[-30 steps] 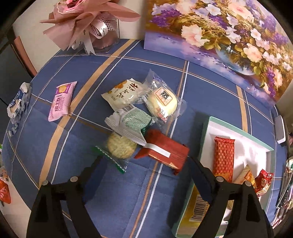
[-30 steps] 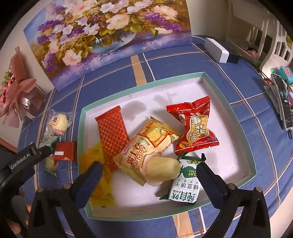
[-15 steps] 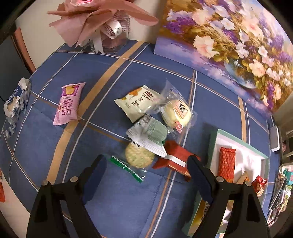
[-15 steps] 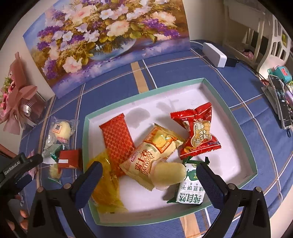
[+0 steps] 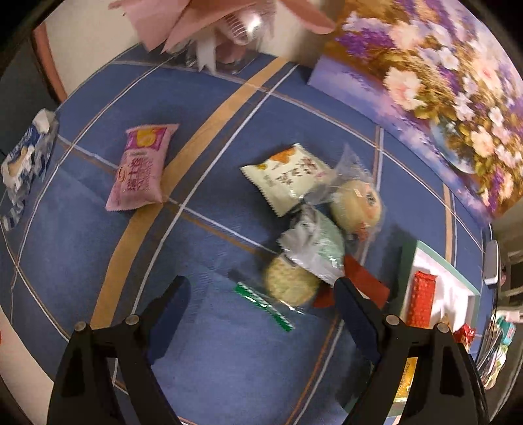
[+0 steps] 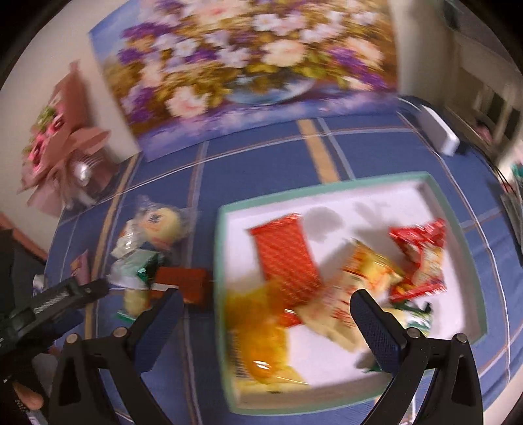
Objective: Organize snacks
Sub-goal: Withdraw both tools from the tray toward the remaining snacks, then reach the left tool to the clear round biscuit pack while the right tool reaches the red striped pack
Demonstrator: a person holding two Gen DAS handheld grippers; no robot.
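Observation:
In the left wrist view my left gripper (image 5: 261, 304) is open and empty above the blue cloth, just short of a pile: a round cracker pack (image 5: 289, 282), a pale green pack (image 5: 315, 243), a red pack (image 5: 362, 289), a cream pack (image 5: 287, 178) and a clear bun pack (image 5: 356, 204). A pink pack (image 5: 140, 168) lies apart at the left. In the right wrist view my right gripper (image 6: 266, 314) is open and empty over the near left part of the white tray (image 6: 470, 235), which holds several snacks. The pile (image 6: 147, 248) lies left of the tray.
A flower painting (image 6: 248, 65) leans on the wall behind the tray. A pink bouquet (image 5: 228, 23) stands at the back left. A blue-and-white pack (image 5: 24, 157) lies at the table's left edge. A white box (image 6: 439, 132) sits at the back right.
Both views have swung left: the pile and pink pack sit more central for the left gripper, and the tray has slid right under the right gripper. Both frames are now motion-blurred.

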